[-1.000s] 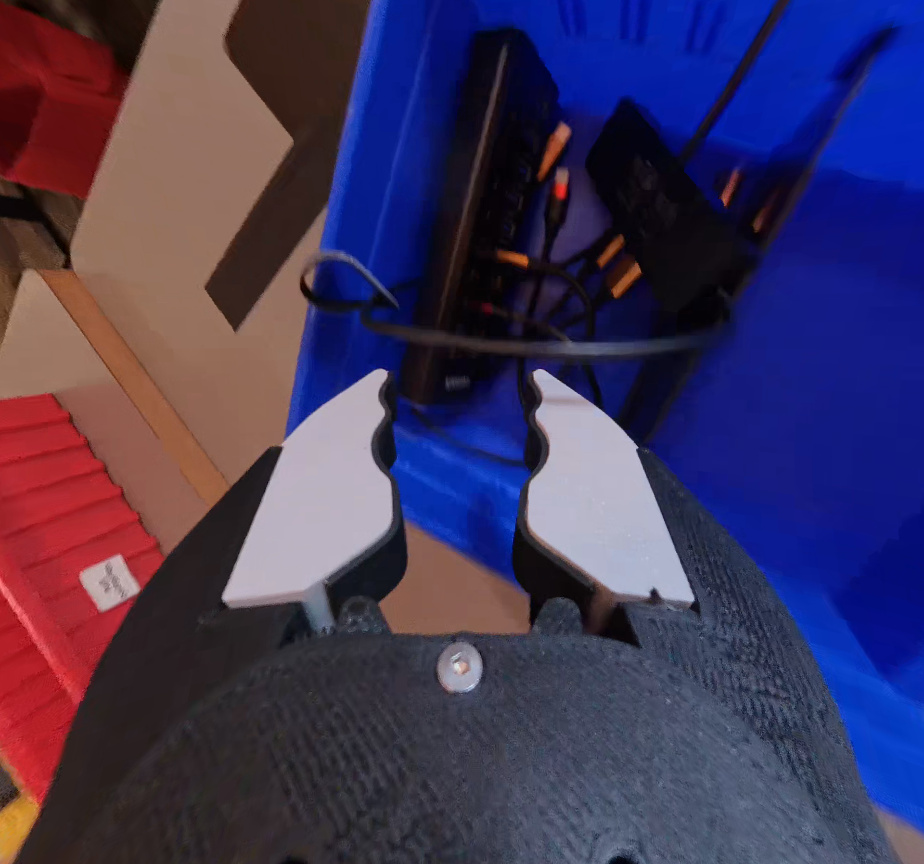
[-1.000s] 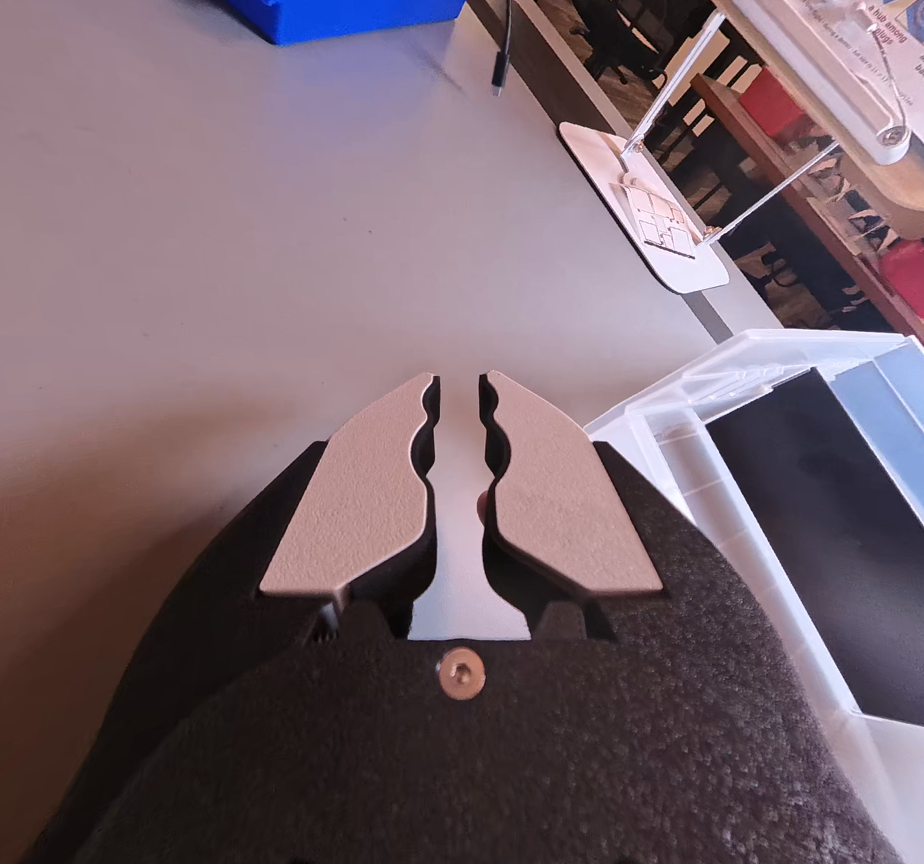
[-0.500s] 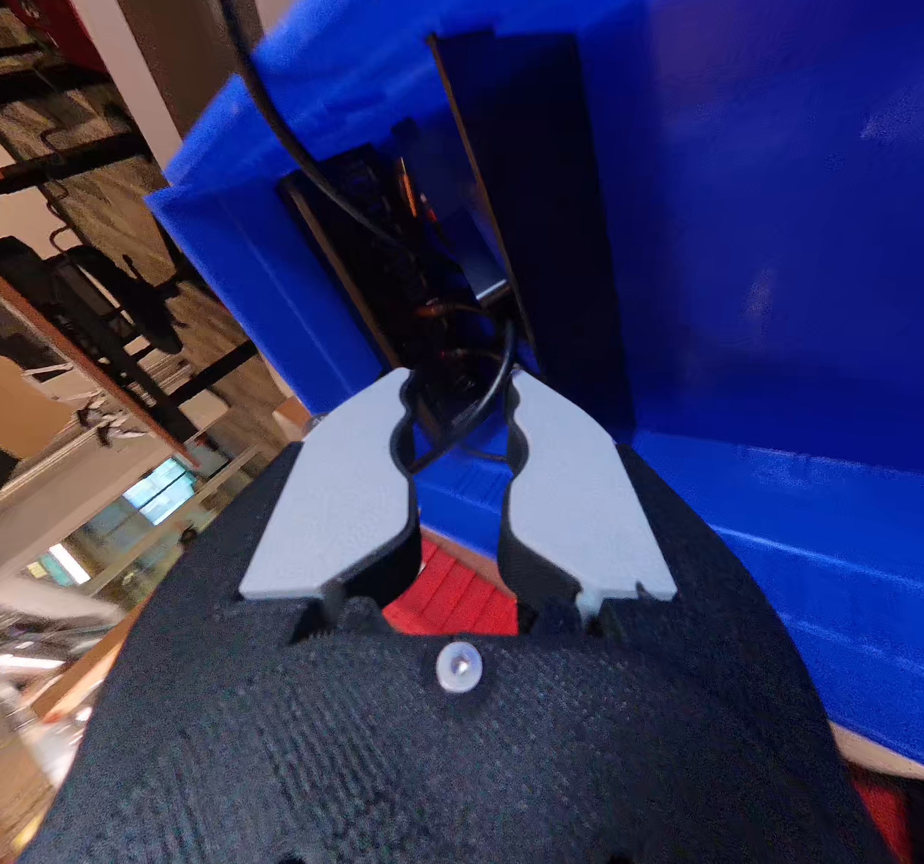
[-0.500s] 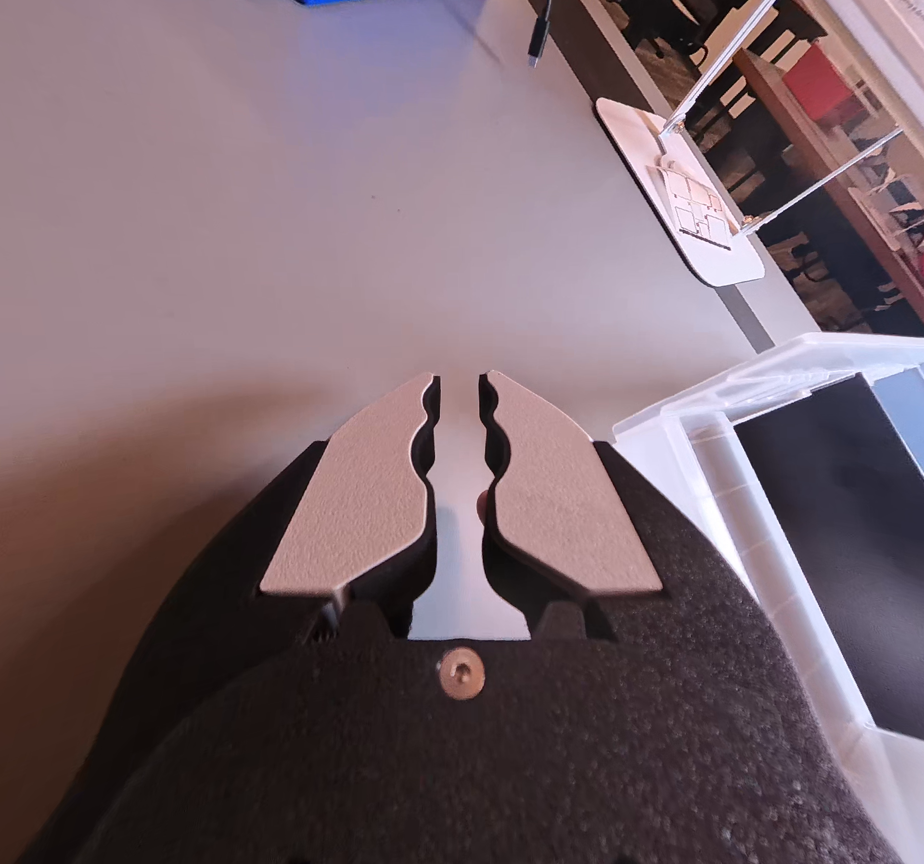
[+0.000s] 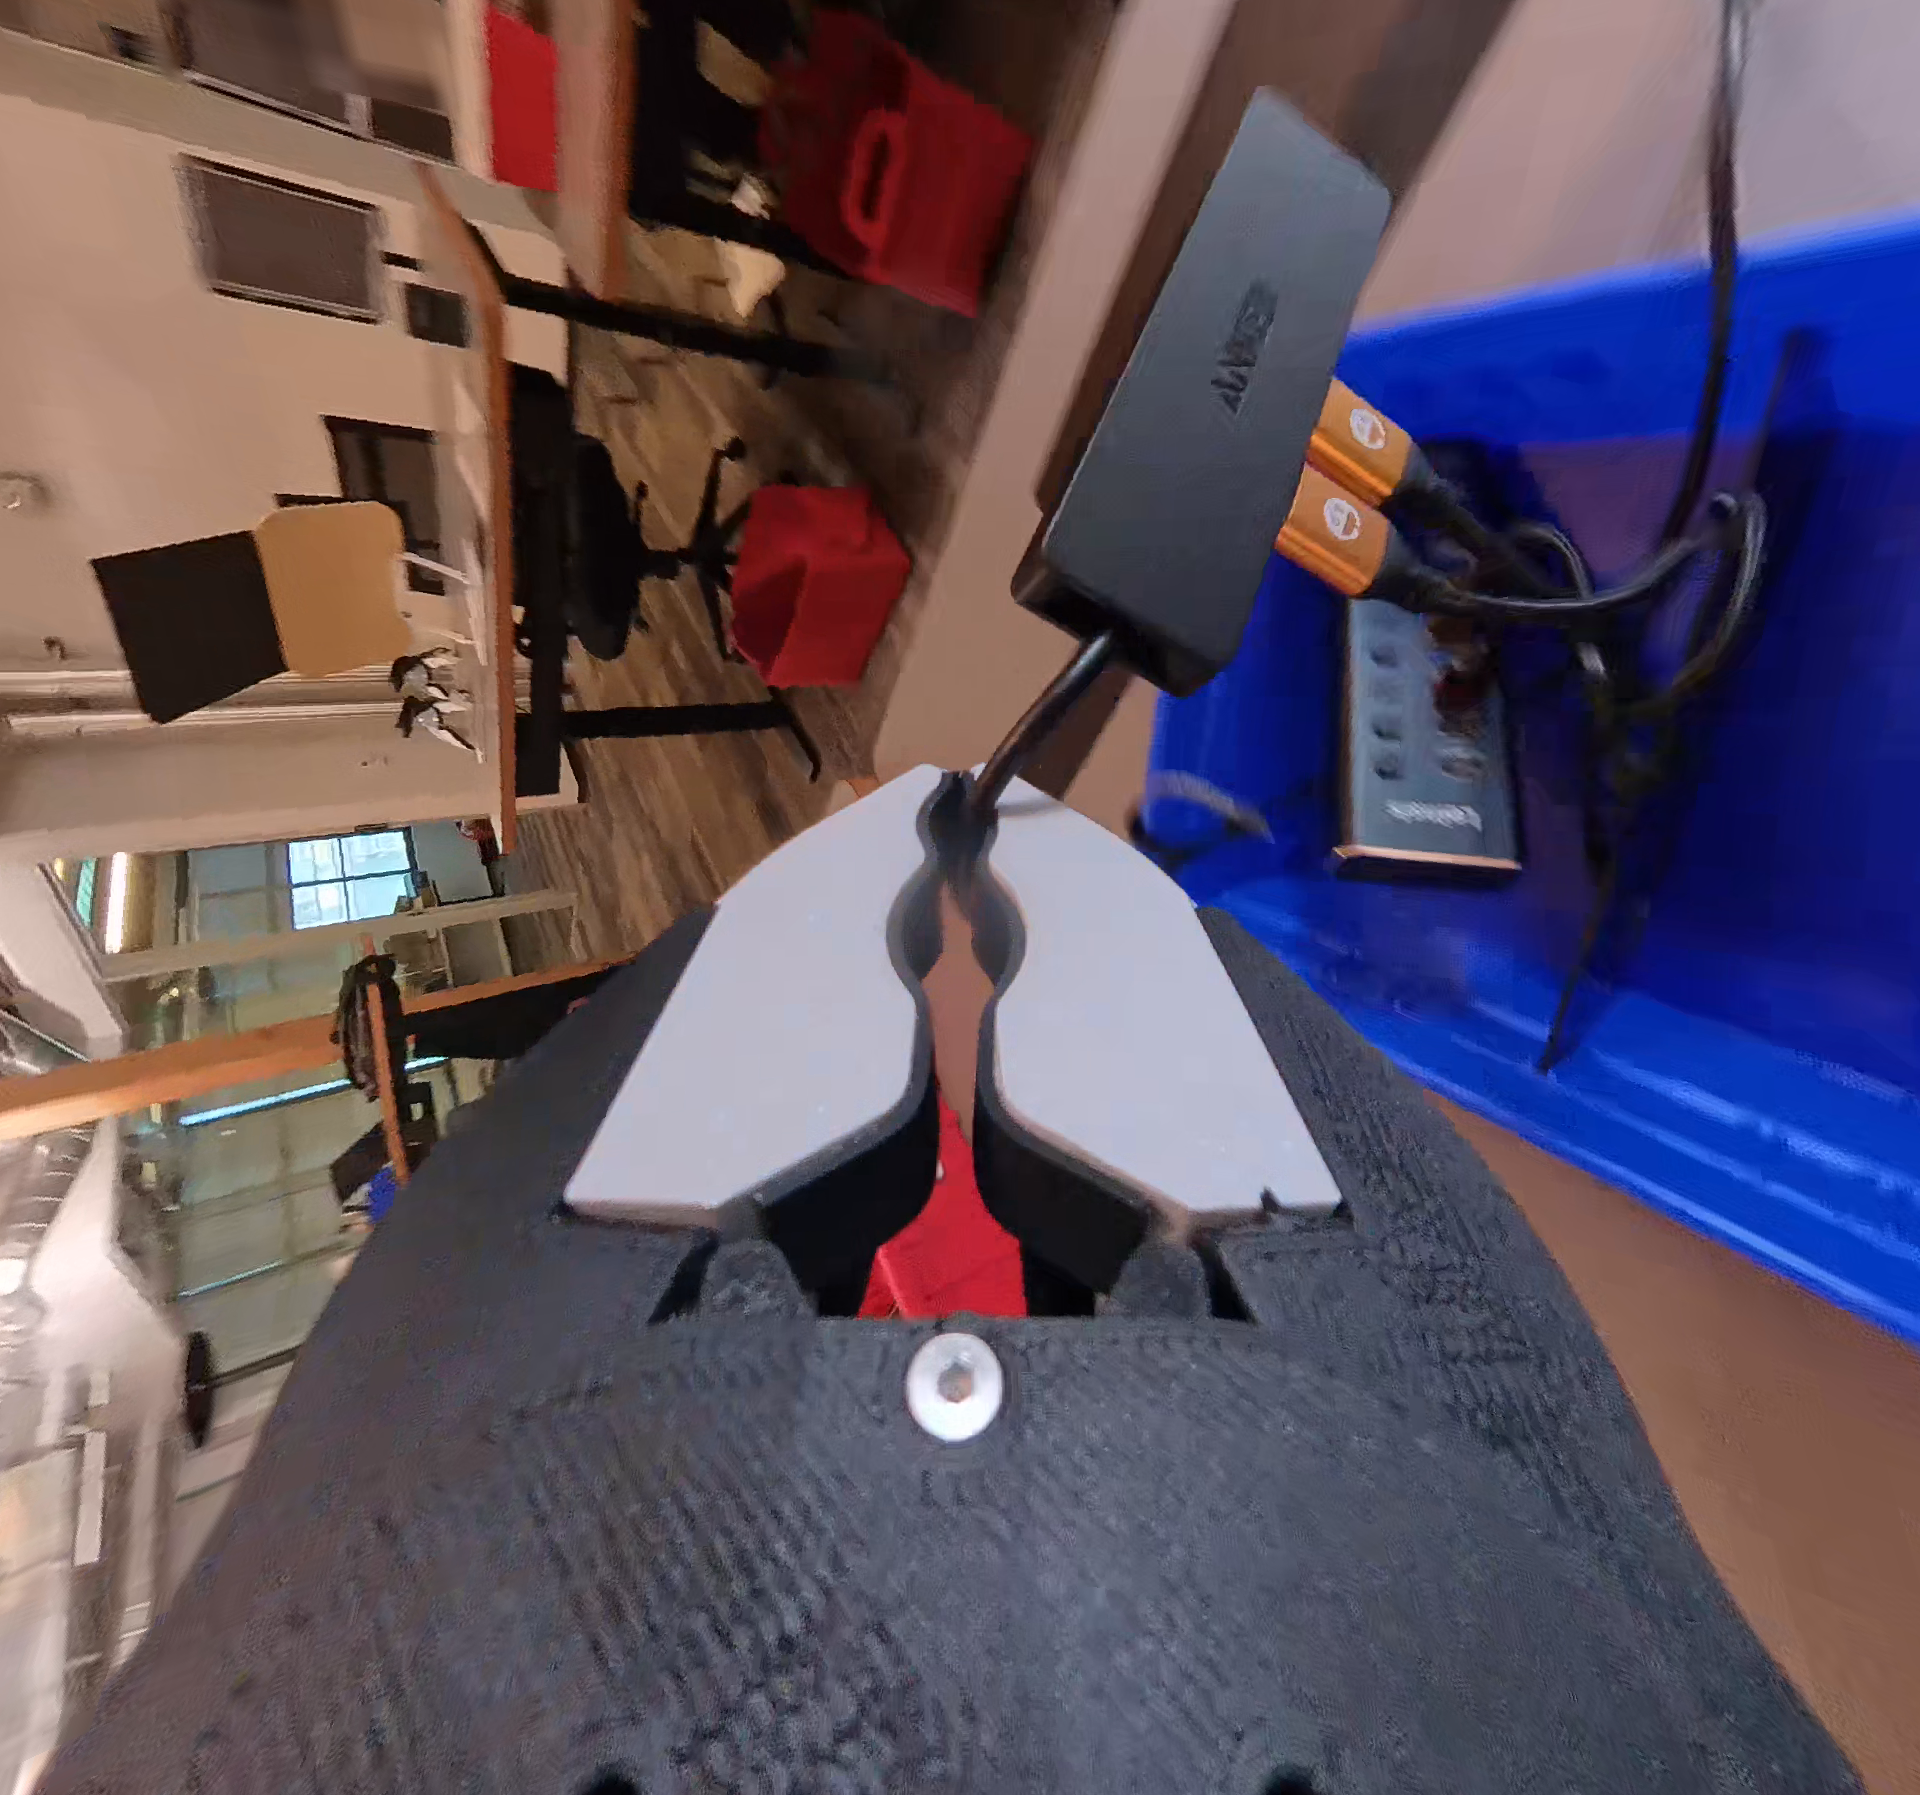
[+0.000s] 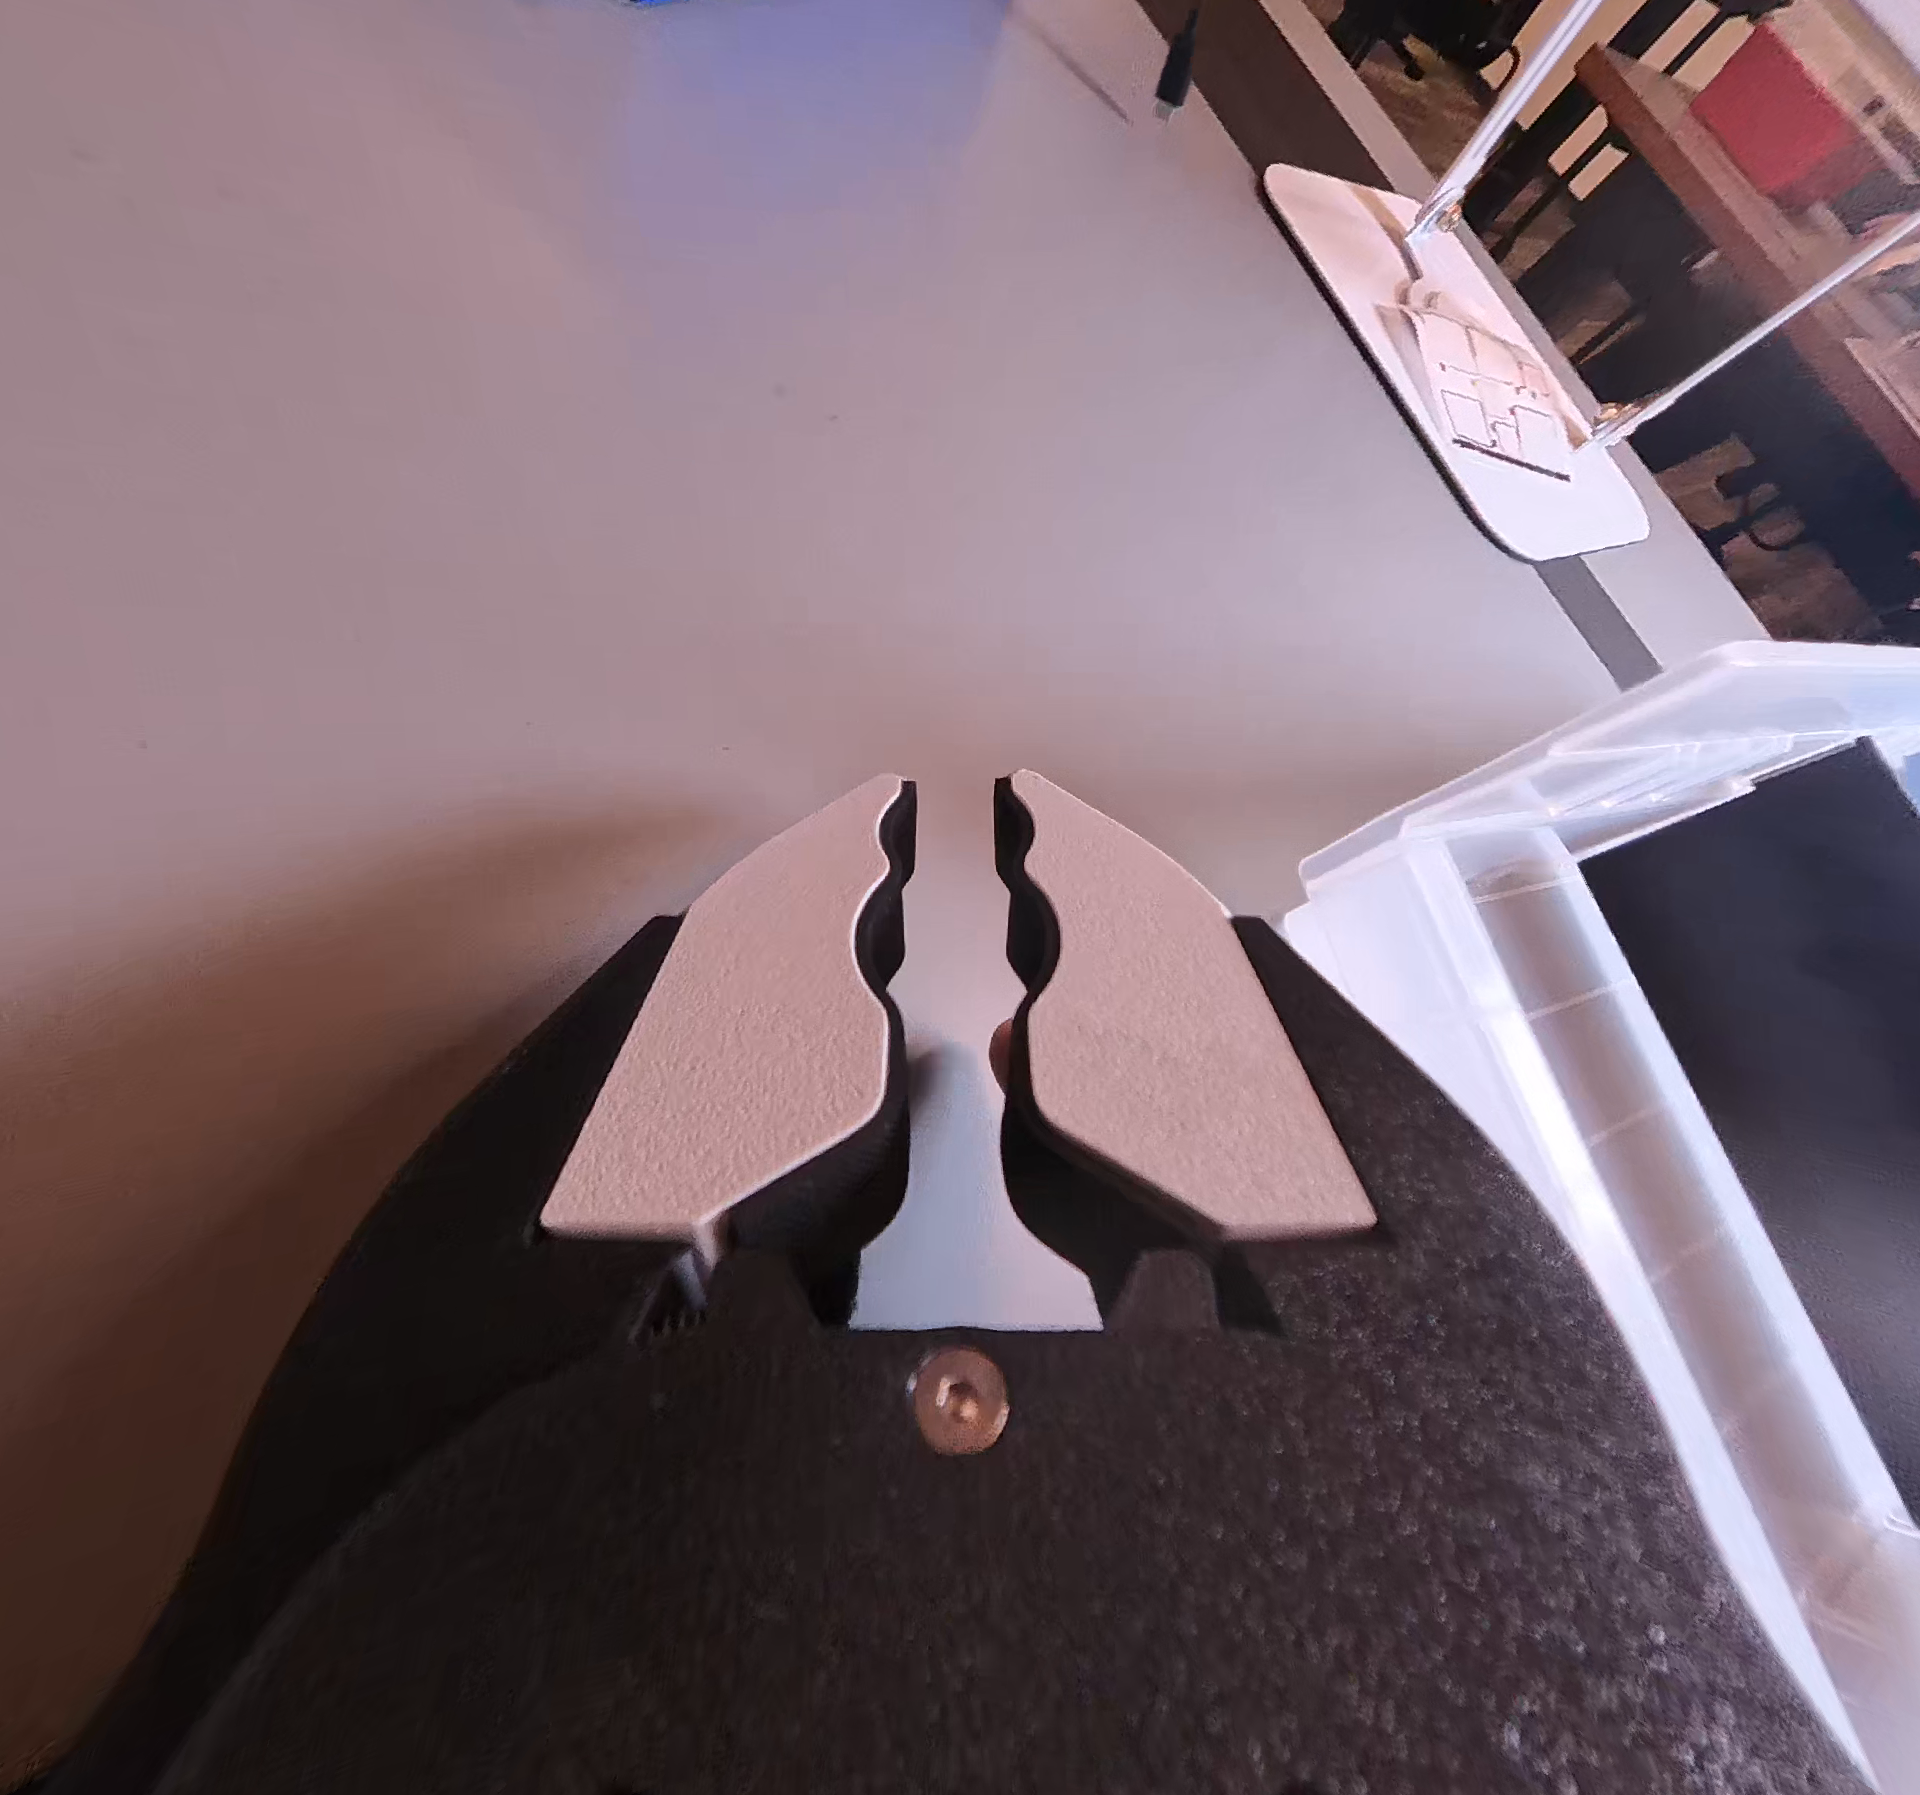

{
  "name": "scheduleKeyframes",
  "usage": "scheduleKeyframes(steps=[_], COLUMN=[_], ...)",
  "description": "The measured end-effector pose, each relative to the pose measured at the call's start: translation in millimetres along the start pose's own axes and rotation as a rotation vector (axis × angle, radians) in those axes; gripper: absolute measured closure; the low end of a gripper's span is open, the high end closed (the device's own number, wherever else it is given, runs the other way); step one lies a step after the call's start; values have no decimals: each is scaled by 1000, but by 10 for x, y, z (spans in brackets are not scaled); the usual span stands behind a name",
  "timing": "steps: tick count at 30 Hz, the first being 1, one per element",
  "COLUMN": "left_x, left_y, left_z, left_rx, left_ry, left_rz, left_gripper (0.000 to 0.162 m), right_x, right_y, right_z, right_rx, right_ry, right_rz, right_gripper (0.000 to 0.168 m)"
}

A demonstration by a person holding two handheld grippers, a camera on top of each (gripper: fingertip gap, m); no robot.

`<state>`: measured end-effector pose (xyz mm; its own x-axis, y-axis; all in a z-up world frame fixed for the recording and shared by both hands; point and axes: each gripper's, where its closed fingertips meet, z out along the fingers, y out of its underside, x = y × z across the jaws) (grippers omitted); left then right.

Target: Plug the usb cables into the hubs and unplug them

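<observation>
Hub cable is what we pinch in our left gripper, its fingers clamped on it, so the black hub hangs in the air beside the blue bin with two orange plugs seated in it. A grey hub lies inside that bin. Our right gripper hovers over the grey table, fingers slightly apart and holding nothing.

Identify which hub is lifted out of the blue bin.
The black hub, dangling by its cable from the left gripper; the grey hub lies in the bin.
</observation>
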<state>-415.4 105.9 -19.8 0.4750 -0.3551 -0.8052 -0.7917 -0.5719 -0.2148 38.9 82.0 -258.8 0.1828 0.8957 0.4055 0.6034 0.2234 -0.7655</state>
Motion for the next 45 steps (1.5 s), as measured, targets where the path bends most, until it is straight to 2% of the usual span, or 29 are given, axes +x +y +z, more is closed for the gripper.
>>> scheduleKeyframes(steps=[3, 6, 10, 14, 19, 23, 29, 34, 39, 45], left_x=[-291, -547, -716, -656, -854, -972, -1183, -1421, -1676, -1749], left_y=[-198, -229, -136, -108, -287, -320, -559, -700, -683, -637], left_z=[-320, -475, -475, -427, -715, -861, -1308, -1529, -1482, -1329], left_rx=[151, 210, 227, 274, 509, 523, 619, 586, 505, 442], left_ry=[3, -26, -29, 20, 98, 61, -17, -103, -165, -226], left_rz=[-186, -284, -369, -438, -678, -665, -628, -582, -589, -566], left_gripper=[162, 162, 162, 162, 162, 162, 162, 162, 161, 162], right_x=[-18, -28, -27, -24, -29, -23, -10, 24, 5, 7], right_y=[35, 52, 58, 55, 68, 58, -50, -92, -101, -103], right_z=[33, 48, 53, 49, 61, 53, 16, -5, -10, -15], right_rx=[-30, -45, -50, -47, -58, -50, 16, 47, 50, 56], right_ry=[10, 16, 19, 18, 17, 20, 10, 9, 7, 3], right_rz=[-26, -44, -46, -43, -49, -46, 13, 54, 39, 41], right_gripper=[154, 154, 154, 154, 154, 154, 153, 151, 151, 151])
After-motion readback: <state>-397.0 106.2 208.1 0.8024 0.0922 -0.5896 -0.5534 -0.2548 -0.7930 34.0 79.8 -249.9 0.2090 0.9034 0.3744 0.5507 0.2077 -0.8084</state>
